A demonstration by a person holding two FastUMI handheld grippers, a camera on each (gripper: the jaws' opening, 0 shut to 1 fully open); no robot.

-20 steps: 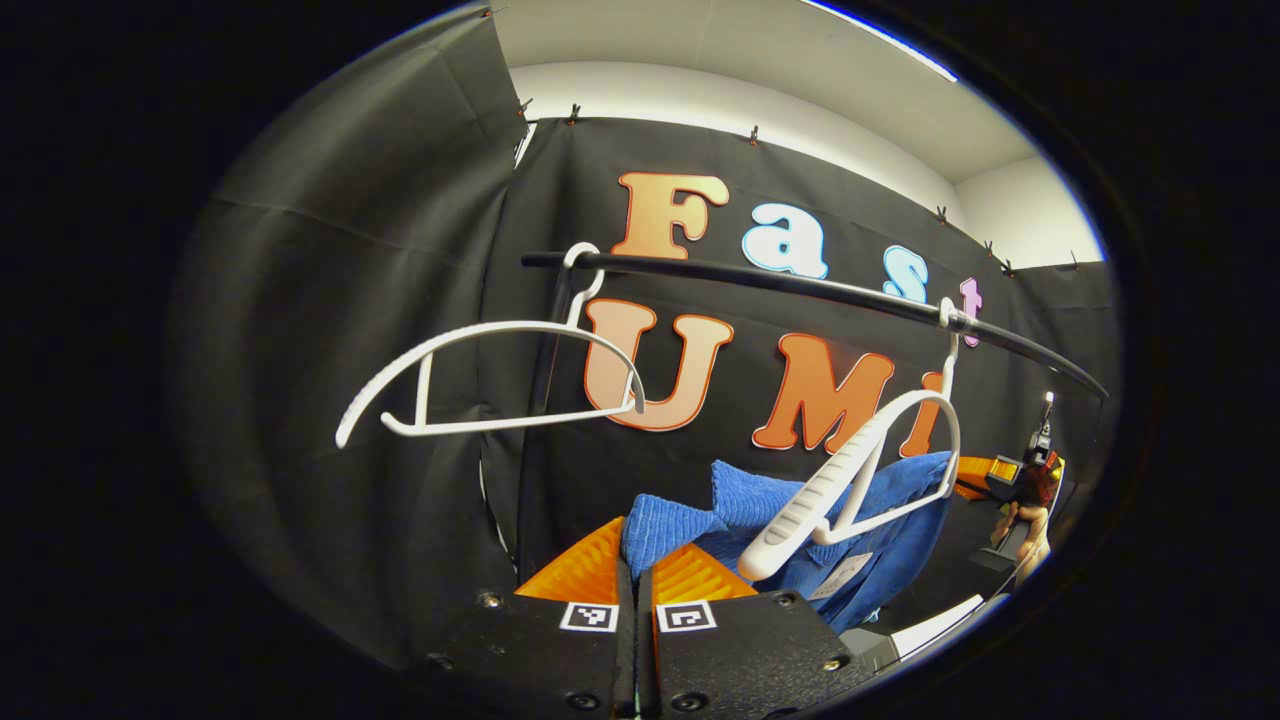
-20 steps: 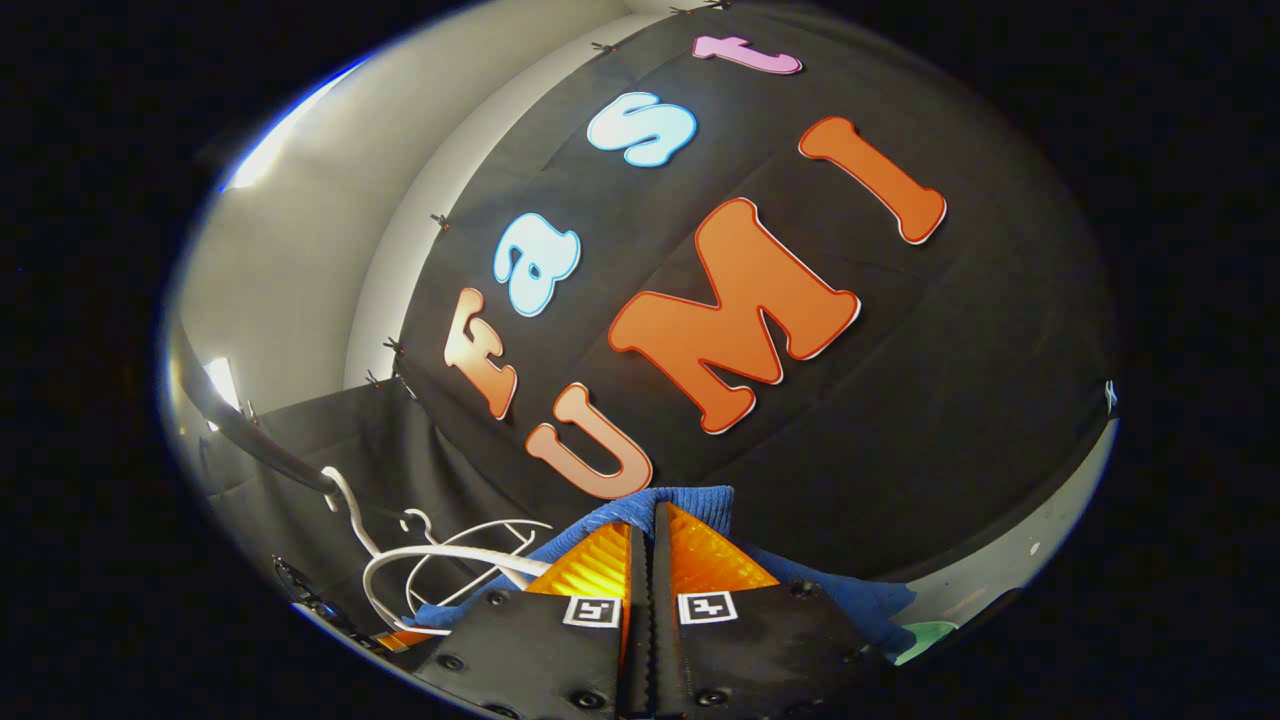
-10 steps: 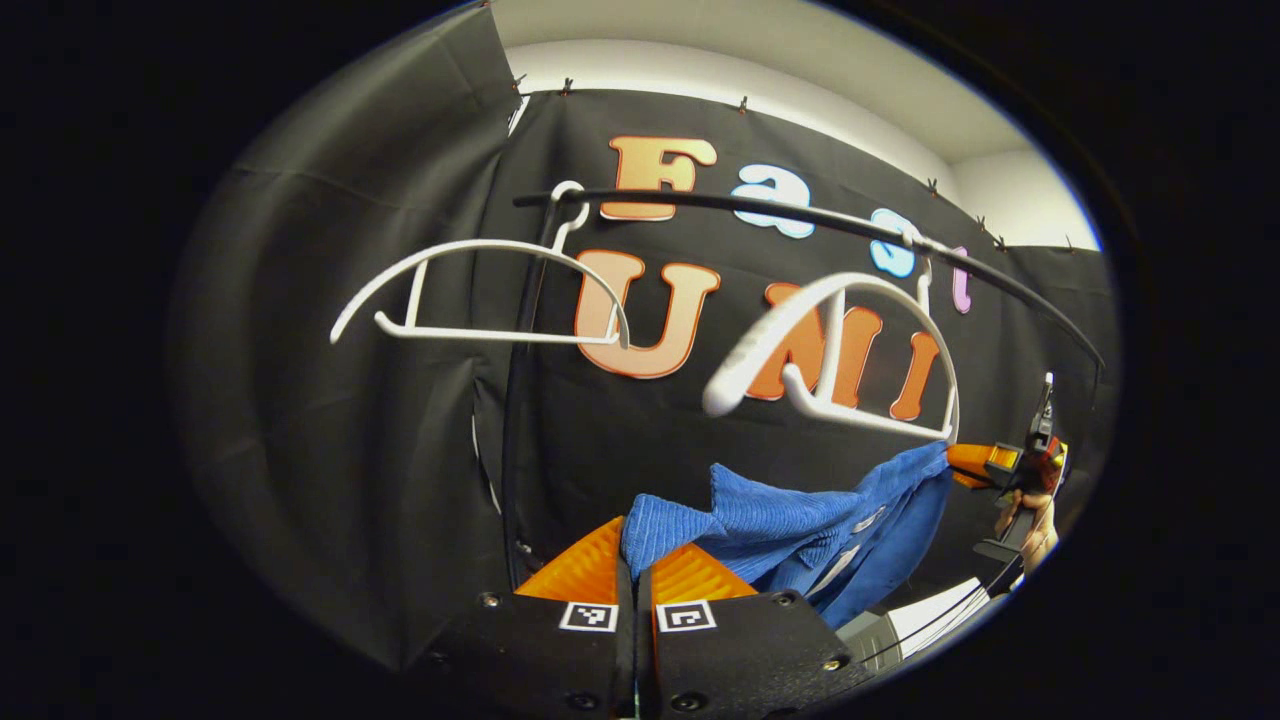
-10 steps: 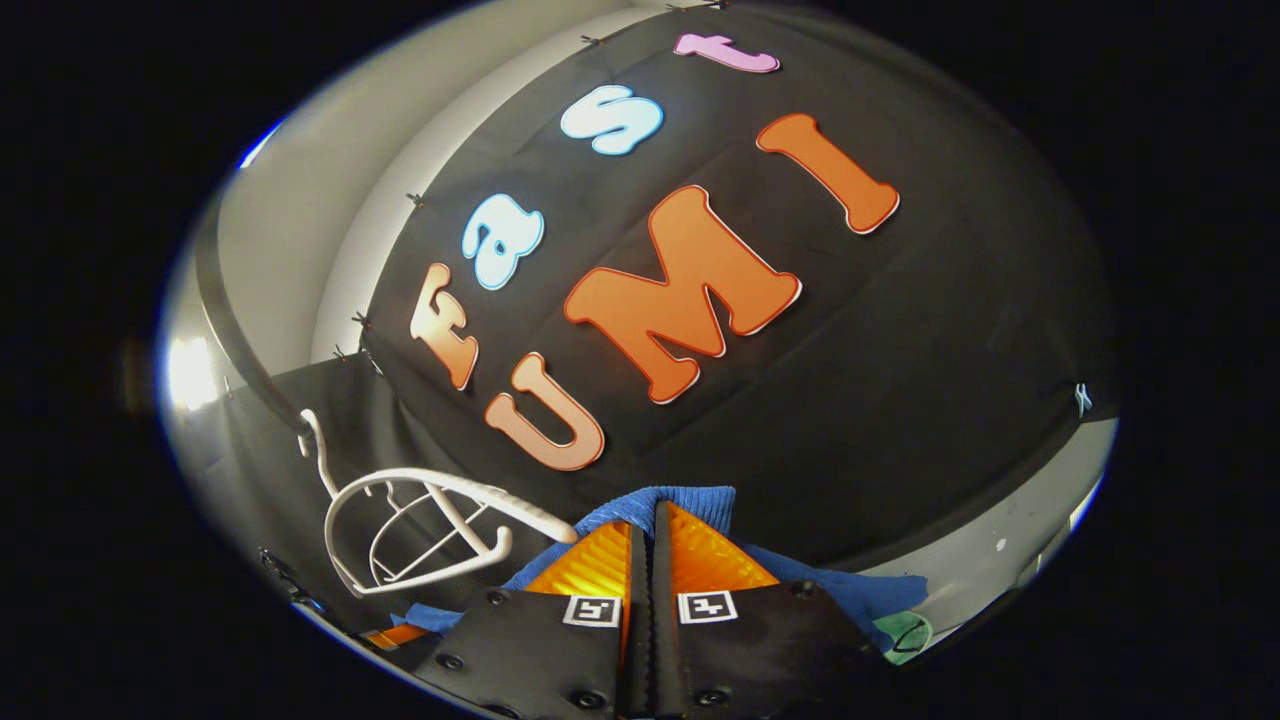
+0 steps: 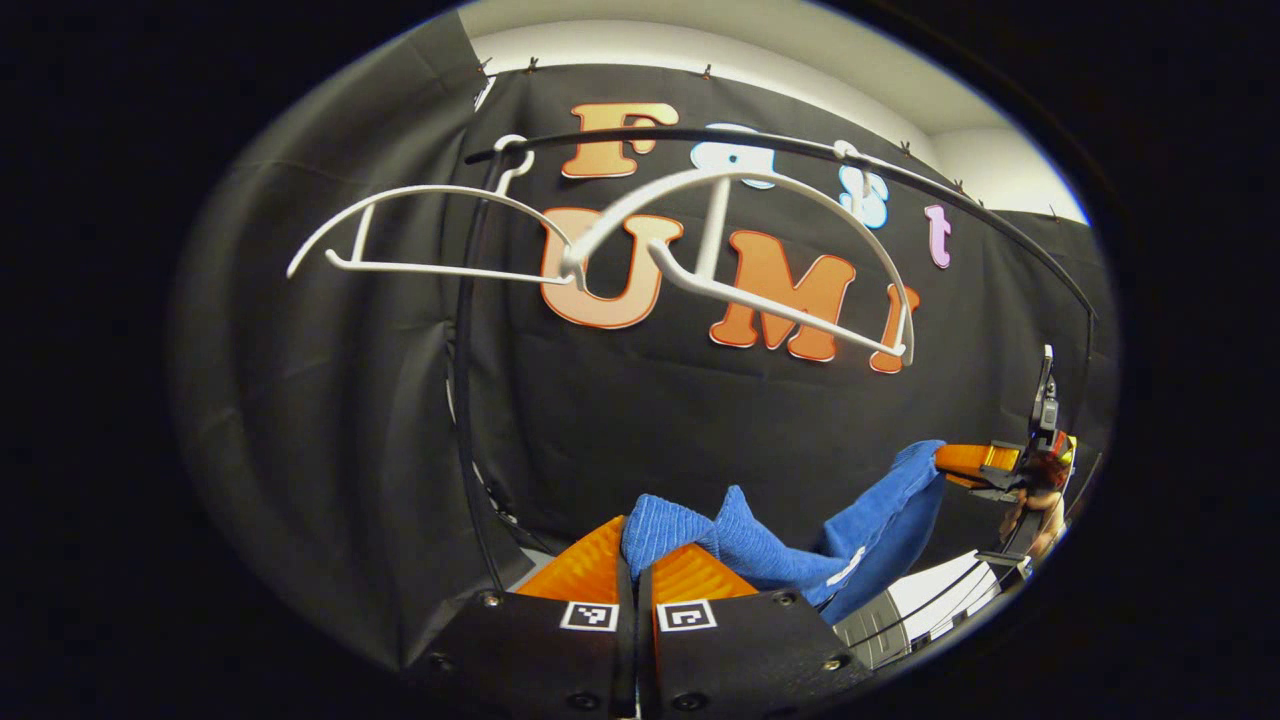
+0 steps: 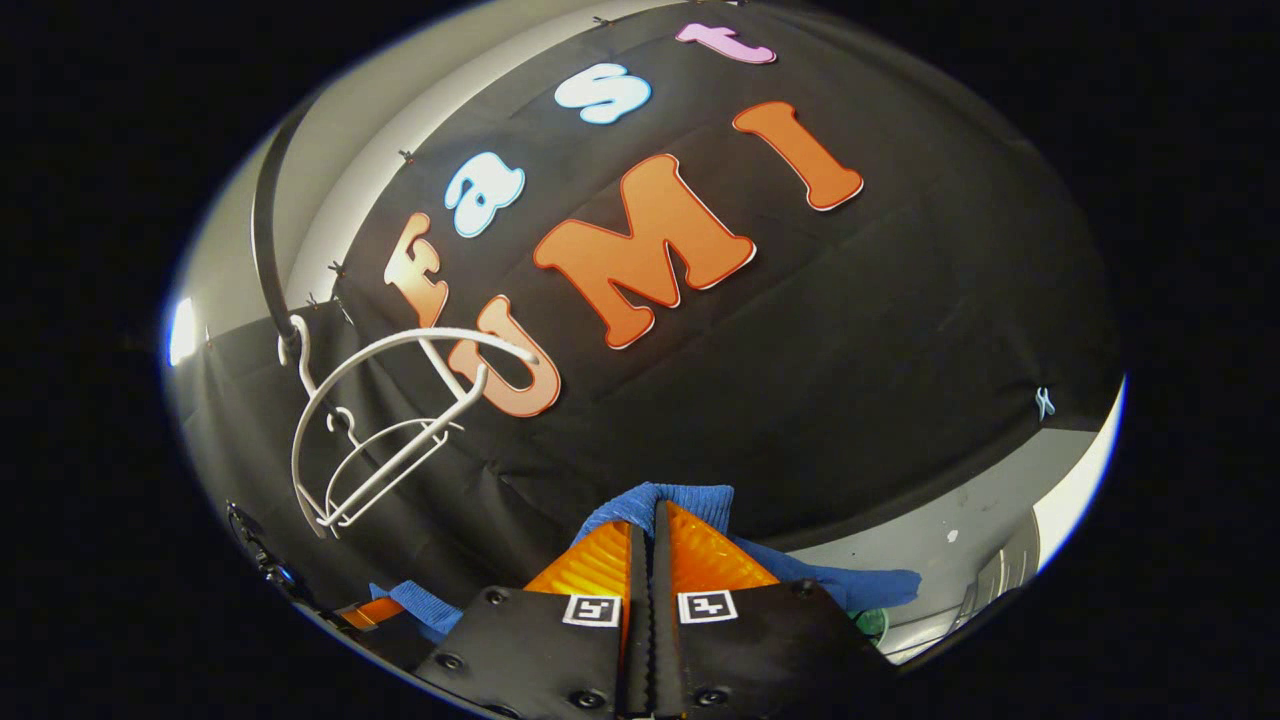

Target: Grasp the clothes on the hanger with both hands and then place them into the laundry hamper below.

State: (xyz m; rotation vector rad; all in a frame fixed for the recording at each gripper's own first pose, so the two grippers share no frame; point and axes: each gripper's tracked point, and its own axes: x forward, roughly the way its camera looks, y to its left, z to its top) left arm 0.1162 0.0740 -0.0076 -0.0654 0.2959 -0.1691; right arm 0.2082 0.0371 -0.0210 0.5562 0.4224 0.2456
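Observation:
A blue knitted garment (image 5: 770, 555) hangs stretched between my two grippers, below the rail and free of the hangers. My left gripper (image 5: 636, 545) is shut on one bunched end of it. The far end rises to my right gripper (image 5: 972, 462), held by a hand at the right edge of the left gripper view. In the right gripper view my right gripper (image 6: 650, 515) is shut on the blue cloth (image 6: 660, 495), and the left gripper (image 6: 365, 612) shows low at the left, gripping its end. Two bare white hangers (image 5: 760, 240) (image 5: 430, 235) hang on the black rail (image 5: 960, 215).
The hangers (image 6: 390, 420) and rail (image 6: 262, 230) sit up and to the left in the right gripper view. A pale ribbed container edge (image 5: 885, 625) lies under the garment at the lower right. A green object (image 6: 872, 622) rests on the light floor (image 6: 960, 510).
Both grippers have dropped with the blue garment. It slid off the right-hand hanger, which swung up and now hangs bare on the rail above.

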